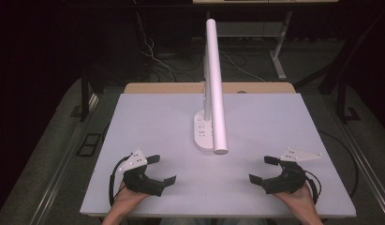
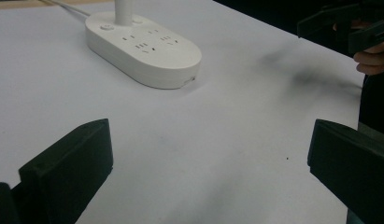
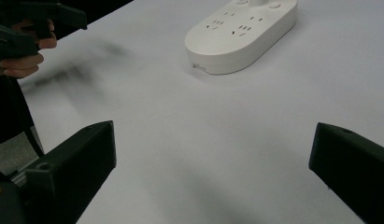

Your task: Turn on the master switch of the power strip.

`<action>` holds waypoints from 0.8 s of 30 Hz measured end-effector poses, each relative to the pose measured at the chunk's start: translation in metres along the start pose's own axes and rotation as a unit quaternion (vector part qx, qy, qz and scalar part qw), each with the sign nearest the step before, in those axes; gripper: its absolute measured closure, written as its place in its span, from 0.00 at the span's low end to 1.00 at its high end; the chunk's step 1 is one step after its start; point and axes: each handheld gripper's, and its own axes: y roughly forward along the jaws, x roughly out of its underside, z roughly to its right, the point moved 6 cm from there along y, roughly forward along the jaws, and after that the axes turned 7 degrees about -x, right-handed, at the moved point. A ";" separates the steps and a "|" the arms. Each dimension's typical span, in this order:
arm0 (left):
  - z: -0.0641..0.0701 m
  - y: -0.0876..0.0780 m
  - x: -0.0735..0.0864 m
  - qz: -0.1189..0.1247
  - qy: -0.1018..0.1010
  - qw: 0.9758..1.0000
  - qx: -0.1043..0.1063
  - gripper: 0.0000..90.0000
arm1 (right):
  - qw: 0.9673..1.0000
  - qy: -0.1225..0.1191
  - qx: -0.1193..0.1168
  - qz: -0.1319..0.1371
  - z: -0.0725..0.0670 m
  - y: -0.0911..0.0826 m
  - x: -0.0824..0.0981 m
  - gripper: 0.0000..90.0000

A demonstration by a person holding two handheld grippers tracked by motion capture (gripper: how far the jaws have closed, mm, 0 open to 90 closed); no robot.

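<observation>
In the high view a white counter [image 1: 255, 122] takes the middle of the frame. At its centre stands a white lamp base [image 1: 203, 131], oval and with sockets on its top, and from it a thin post rises to a long white lamp tube [image 1: 215, 84] that runs from the top centre of the frame down to the middle.

The left hand-held gripper [image 1: 163, 169] is at the lower left of the frame, held by the person's left hand [image 1: 126, 199]; its two black jaws are spread wide with nothing between them. The right hand-held gripper [image 1: 262, 169] is at the lower right, held by the right hand [image 1: 295, 197], and its jaws are also spread wide and empty. Both point toward the middle of the counter — well apart from the lamp base.

In the left gripper view the lamp base [image 2: 144, 48] lies in the upper left of the frame, and in the right gripper view the lamp base [image 3: 242, 33] lies at the top centre.
</observation>
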 end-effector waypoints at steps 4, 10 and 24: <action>0.000 0.000 0.000 -0.001 -0.001 1.000 0.001 0.00 | 1.000 0.000 0.000 -0.001 0.000 0.000 0.000 0.00; 0.000 0.001 0.001 -0.003 0.000 1.000 0.002 0.00 | 1.000 0.002 -0.001 -0.004 0.000 0.000 0.001 0.00; -0.001 0.001 0.003 -0.018 0.004 1.000 -0.001 0.00 | 1.000 0.001 -0.001 -0.010 0.000 -0.001 0.003 0.00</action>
